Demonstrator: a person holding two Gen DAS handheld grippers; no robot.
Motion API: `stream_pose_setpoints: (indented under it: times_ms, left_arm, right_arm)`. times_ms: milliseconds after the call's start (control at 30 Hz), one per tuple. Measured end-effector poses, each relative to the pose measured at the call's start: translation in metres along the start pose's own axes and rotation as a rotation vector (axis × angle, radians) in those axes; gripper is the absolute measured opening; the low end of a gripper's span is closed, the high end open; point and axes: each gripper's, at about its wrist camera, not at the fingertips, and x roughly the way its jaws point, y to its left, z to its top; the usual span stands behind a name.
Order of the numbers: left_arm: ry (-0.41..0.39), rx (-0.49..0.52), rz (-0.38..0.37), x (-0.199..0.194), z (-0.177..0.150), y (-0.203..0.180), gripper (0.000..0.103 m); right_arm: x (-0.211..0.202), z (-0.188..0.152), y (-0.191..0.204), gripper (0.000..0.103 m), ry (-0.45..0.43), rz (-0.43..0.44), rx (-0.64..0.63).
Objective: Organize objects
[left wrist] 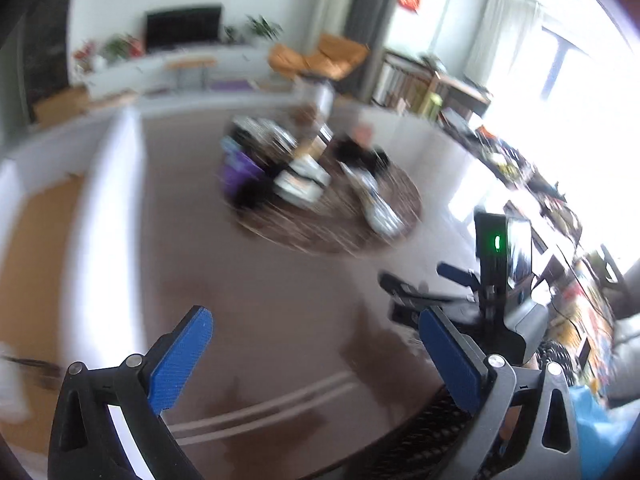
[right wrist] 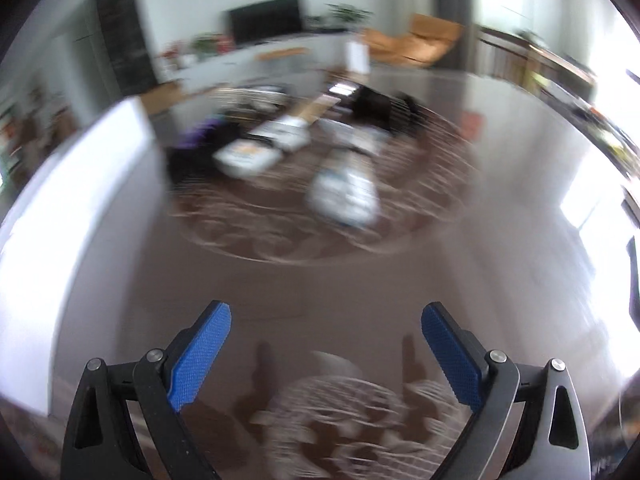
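Observation:
Both views are blurred by motion. A round patterned mat [left wrist: 332, 220] lies on a dark brown table [left wrist: 260, 300] and carries a heap of objects: a purple box [left wrist: 238, 172], white boxes [left wrist: 302, 184], black items [left wrist: 360, 152] and a pale packet [left wrist: 380, 210]. The mat [right wrist: 320, 220] and the white boxes [right wrist: 248, 156] also show in the right wrist view. My left gripper [left wrist: 316, 320] is open and empty, well short of the mat. My right gripper [right wrist: 326, 316] is open and empty above the table; its body [left wrist: 492, 296] shows in the left wrist view.
A second patterned mat [right wrist: 340, 420] lies near the table's front edge under my right gripper. Beyond the table are a TV stand with a screen [left wrist: 184, 28], an orange armchair [left wrist: 320, 56], shelves and cluttered surfaces [left wrist: 520, 168] at the right by bright windows.

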Motion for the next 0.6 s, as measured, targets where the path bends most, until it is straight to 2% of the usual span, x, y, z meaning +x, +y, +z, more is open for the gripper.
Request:
stream_pose_setpoints:
  times_ms: [33, 100, 167, 233, 400, 467, 600]
  left_arm:
    - [0.014, 0.003, 0.013, 0.023, -0.001, -0.004, 0.103]
    - [0.033, 0.002, 0.091, 0.057, 0.001, -0.002, 0.103]
    - [0.029, -0.006, 0.175, 0.086, 0.006, 0.007, 0.103]
    - [0.034, -0.014, 0.224, 0.107, 0.012, 0.023, 0.103]
    - [0.061, -0.016, 0.266, 0.138, 0.02, 0.046, 0.103]
    - [0.068, -0.006, 0.291, 0.141, 0.021, 0.046, 0.103]
    - [0.061, -0.006, 0.286, 0.138, 0.019, 0.045, 0.103]
  right_arm:
    - [-0.002, 0.002, -0.005, 0.097, 0.006, -0.013, 0.02]
    - [0.001, 0.0, -0.016, 0.097, 0.019, -0.058, 0.06]
    - [0.003, 0.0, -0.025, 0.097, 0.027, -0.067, 0.091]
    - [0.0, -0.001, -0.033, 0.097, 0.02, -0.08, 0.117]
    - [0.002, 0.0, -0.034, 0.101, 0.023, -0.084, 0.109]
    - [0.005, 0.0, -0.03, 0.103, 0.028, -0.095, 0.095]
    - [0.011, 0.001, -0.023, 0.103, 0.036, -0.132, 0.064]
